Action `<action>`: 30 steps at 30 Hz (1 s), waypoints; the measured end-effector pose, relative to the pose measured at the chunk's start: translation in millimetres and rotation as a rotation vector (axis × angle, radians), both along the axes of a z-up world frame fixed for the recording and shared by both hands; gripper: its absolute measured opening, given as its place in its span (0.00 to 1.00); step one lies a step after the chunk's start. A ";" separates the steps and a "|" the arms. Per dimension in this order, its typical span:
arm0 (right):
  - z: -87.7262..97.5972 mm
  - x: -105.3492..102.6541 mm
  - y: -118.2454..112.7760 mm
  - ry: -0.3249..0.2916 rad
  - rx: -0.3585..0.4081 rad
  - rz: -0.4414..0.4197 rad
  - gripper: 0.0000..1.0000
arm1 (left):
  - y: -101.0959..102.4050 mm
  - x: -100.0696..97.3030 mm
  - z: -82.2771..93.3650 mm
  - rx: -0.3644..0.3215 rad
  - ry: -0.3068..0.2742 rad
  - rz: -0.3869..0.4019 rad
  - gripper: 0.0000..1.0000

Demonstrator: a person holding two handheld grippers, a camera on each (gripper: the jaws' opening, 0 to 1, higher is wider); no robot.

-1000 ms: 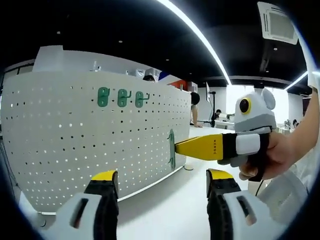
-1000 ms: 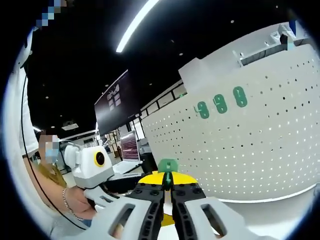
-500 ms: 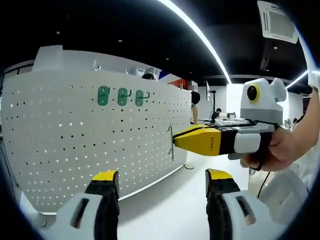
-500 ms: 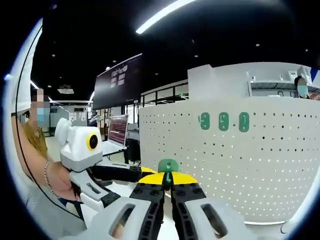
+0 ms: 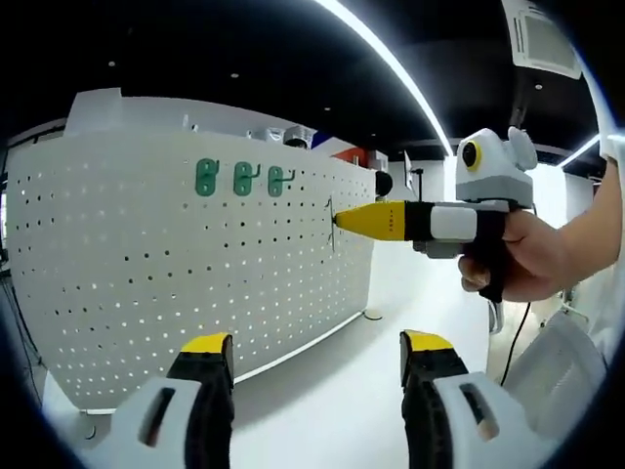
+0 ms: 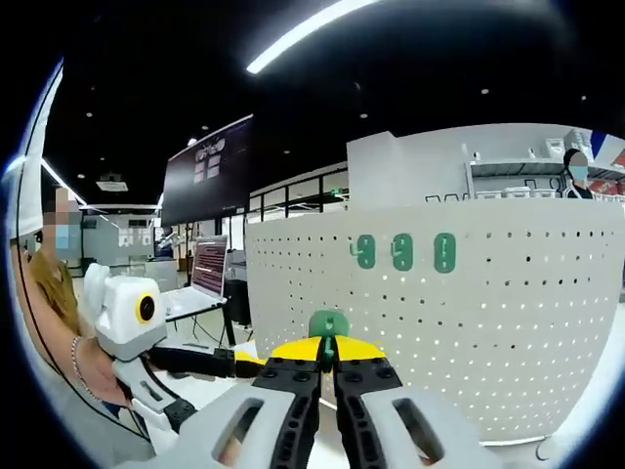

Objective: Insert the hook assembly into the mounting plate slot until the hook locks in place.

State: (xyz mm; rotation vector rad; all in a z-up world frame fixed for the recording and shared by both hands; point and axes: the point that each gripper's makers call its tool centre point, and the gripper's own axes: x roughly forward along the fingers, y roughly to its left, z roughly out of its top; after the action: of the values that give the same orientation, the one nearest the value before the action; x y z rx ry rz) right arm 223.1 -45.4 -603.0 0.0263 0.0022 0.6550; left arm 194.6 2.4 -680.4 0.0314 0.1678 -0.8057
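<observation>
On the curved white pegboard (image 5: 195, 264) in front of you, three green hooks (image 5: 243, 179) sit in a row near the top edge; you see them also in the right gripper view (image 6: 404, 252).

Your right gripper (image 6: 327, 363) has its yellow-tipped jaws pressed together on a green hook assembly (image 6: 328, 324); the small green plate stands upright just above the jaw tips. In the left gripper view the same gripper (image 5: 340, 219) comes in from the right, held by your hand (image 5: 518, 256), and its yellow nose points toward the right part of the pegboard. At its tip you can see the hook assembly (image 5: 331, 223) from the side, thin and dark, very near the board surface. I cannot tell whether it touches the board or not.

Your left gripper (image 5: 316, 354) has the jaws wide apart, with nothing between them, and they point at the lower part of the pegboard. In the right gripper view it is low on the left (image 6: 210, 363), well apart from the board.

Behind the pegboard, a person (image 6: 578, 174) stands at the far right.
</observation>
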 end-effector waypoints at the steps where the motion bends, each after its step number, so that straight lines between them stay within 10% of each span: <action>1: 1.3 2.9 -3.0 -0.002 -0.006 -0.011 0.01 | 1.7 -0.8 -1.8 -0.001 0.004 0.002 0.71; 30: 27.3 51.2 -62.2 -0.018 -0.002 -0.163 0.01 | 28.9 -12.3 -29.6 0.019 0.061 0.045 0.70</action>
State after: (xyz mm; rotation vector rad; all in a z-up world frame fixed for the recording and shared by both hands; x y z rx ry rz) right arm 274.3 -107.6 -575.7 0.0180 -0.0166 0.4923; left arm 182.2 31.3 -710.0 0.0211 0.2333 -0.7603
